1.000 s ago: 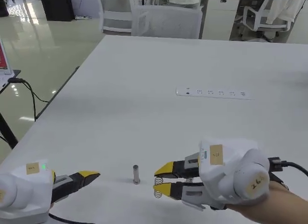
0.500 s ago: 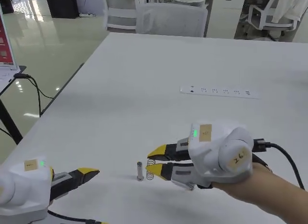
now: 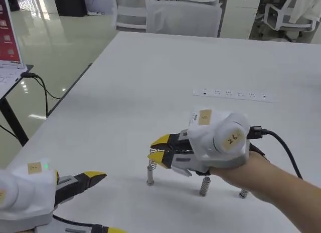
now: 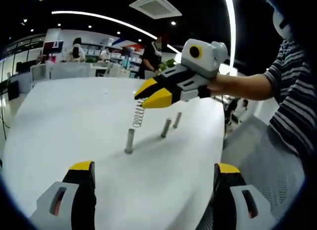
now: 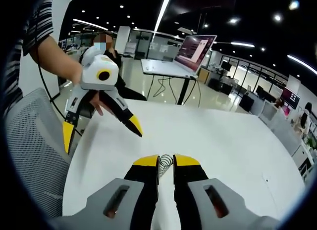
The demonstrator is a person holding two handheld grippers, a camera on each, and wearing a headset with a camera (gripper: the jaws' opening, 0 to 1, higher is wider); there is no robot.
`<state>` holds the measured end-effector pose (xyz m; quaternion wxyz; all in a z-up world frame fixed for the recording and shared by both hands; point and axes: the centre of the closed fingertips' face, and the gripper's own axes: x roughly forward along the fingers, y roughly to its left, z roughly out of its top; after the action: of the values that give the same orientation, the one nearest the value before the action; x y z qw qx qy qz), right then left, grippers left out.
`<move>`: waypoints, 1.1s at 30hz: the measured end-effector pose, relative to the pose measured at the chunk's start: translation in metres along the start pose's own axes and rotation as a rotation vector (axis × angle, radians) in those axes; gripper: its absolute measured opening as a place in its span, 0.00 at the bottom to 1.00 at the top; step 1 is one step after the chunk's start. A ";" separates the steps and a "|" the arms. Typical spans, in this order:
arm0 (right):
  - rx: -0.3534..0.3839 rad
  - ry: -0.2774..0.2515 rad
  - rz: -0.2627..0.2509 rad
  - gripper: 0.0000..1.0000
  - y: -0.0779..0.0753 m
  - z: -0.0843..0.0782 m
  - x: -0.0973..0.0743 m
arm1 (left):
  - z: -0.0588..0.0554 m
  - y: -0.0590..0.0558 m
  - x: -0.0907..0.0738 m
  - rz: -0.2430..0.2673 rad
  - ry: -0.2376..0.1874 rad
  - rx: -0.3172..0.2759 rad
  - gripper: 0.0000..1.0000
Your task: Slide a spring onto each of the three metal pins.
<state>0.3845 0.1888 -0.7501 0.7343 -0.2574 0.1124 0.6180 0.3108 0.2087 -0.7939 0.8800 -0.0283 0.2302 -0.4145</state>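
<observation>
My right gripper [image 3: 156,148] is shut on a small metal spring [image 3: 159,161], which hangs tilted just over the top of a bare upright metal pin [image 3: 150,176]. In the left gripper view the spring [image 4: 138,114] dangles from the right gripper [image 4: 151,94] right above the pin [image 4: 129,141]. Two more pins [image 3: 204,187] [image 3: 244,193] stand to the right with springs on them. My left gripper [image 3: 103,203] waits open at the lower left, a little short of the bare pin. Between the right gripper's own yellow tips sits the spring [image 5: 166,161].
A white power strip [image 3: 233,94] lies farther back on the white table [image 3: 150,82]. The table's left edge [image 3: 60,102] drops to the floor, with a laptop [image 3: 7,42] on a stand beyond it. Chairs stand behind the far edge.
My right gripper has carried the spring up and left, from table height beside the pin to just above its top. The left gripper has stayed put; the head camera shifted.
</observation>
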 end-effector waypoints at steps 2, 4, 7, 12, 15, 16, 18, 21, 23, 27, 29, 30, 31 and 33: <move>0.008 0.008 -0.001 0.07 -0.001 -0.003 0.002 | -0.001 0.001 -0.001 0.004 0.001 -0.001 0.97; 0.015 0.009 -0.006 0.07 -0.003 -0.004 0.003 | -0.002 0.002 -0.001 0.005 0.001 -0.004 0.97; 0.035 -0.001 -0.010 0.07 -0.004 -0.003 0.003 | -0.002 0.001 -0.001 0.007 0.000 -0.008 0.96; 0.037 0.006 -0.006 0.08 -0.004 -0.005 0.005 | -0.003 0.002 0.000 0.010 0.001 -0.016 0.96; 0.033 0.009 0.000 0.08 -0.002 -0.006 0.007 | -0.003 0.002 0.000 0.012 0.000 -0.016 0.95; 0.026 0.008 0.006 0.08 -0.001 -0.006 0.008 | -0.002 0.003 0.000 0.014 -0.002 -0.015 0.95; 0.027 0.002 0.010 0.08 0.000 -0.005 0.009 | -0.002 0.003 0.000 0.015 -0.002 -0.016 0.95; 0.022 0.012 0.007 0.08 0.000 -0.008 0.013 | -0.001 0.004 0.000 0.016 -0.003 -0.015 0.95; 0.023 0.022 0.011 0.08 0.001 -0.012 0.015 | -0.001 0.003 0.000 0.014 -0.004 -0.020 0.94; 0.019 0.041 0.019 0.08 0.004 -0.018 0.017 | -0.002 0.005 -0.002 0.023 -0.007 -0.022 0.94; 0.016 0.058 0.020 0.08 0.005 -0.022 0.020 | -0.003 0.006 -0.003 0.028 -0.009 -0.025 0.94; 0.016 0.065 0.020 0.08 0.006 -0.024 0.021 | -0.003 0.007 -0.004 0.029 -0.009 -0.025 0.94; 0.018 0.076 0.022 0.08 0.007 -0.026 0.023 | -0.003 0.007 -0.004 0.031 -0.009 -0.026 0.94; 0.014 0.099 0.024 0.08 0.009 -0.032 0.026 | -0.004 0.006 -0.004 0.032 -0.010 -0.027 0.94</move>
<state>0.3858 0.1947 -0.7918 0.7223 -0.2812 0.1561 0.6123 0.3114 0.2161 -0.7971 0.8872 -0.0387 0.2317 -0.3972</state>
